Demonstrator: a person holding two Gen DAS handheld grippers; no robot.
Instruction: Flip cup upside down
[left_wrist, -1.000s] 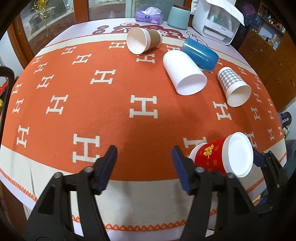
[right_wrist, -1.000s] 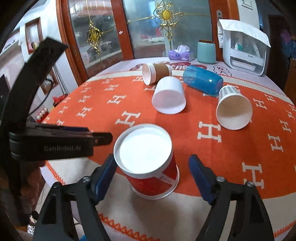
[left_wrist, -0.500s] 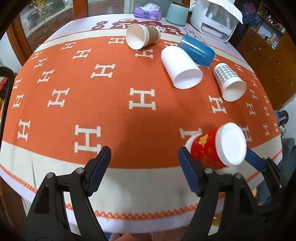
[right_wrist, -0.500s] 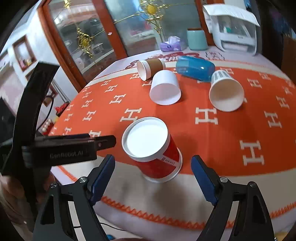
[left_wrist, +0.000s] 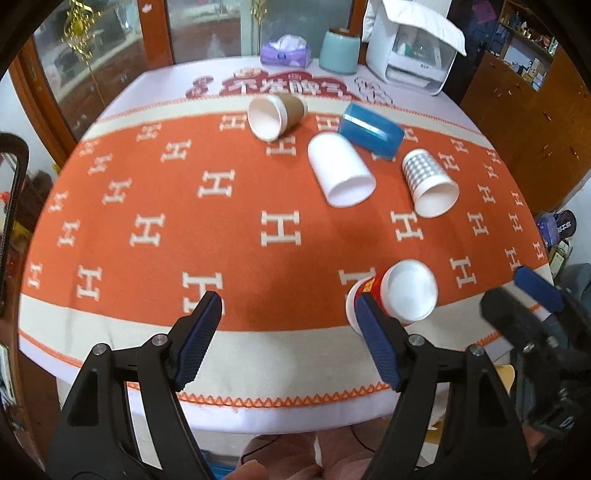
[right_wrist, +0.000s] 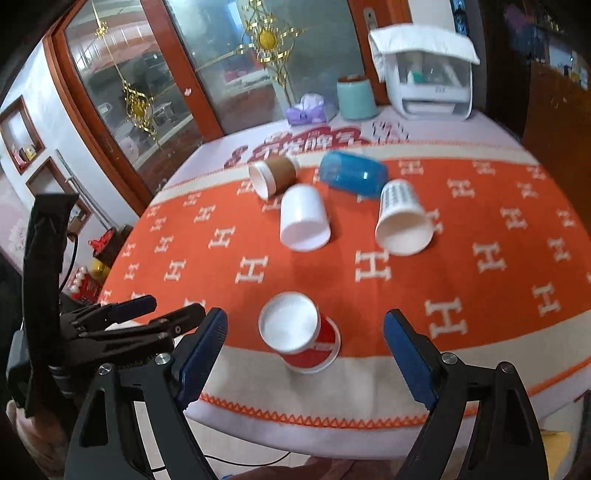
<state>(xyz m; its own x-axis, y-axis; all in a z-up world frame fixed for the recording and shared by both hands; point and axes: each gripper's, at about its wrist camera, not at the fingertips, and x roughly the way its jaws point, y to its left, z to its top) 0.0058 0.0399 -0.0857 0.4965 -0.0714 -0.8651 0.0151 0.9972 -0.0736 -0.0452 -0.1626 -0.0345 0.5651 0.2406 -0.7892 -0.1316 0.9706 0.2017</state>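
A red paper cup (right_wrist: 301, 341) stands upside down near the table's front edge, its white base up; it also shows in the left wrist view (left_wrist: 397, 293). My right gripper (right_wrist: 304, 347) is open and empty, held back from the cup and above it. My left gripper (left_wrist: 288, 328) is open and empty, to the left of the cup. Farther back lie several cups on their sides: a brown one (left_wrist: 275, 114), a white one (left_wrist: 340, 168), a blue one (left_wrist: 371, 130) and a checked one (left_wrist: 428, 181).
An orange cloth with white H marks (left_wrist: 184, 206) covers the round table. At the back stand a tissue pack (left_wrist: 284, 51), a teal canister (left_wrist: 339, 50) and a white appliance (left_wrist: 413, 48). A wooden cabinet (left_wrist: 524, 107) is on the right.
Both grippers have pulled back and up from the table, so the red cup looks smaller. The red cup stays upside down where it stood.
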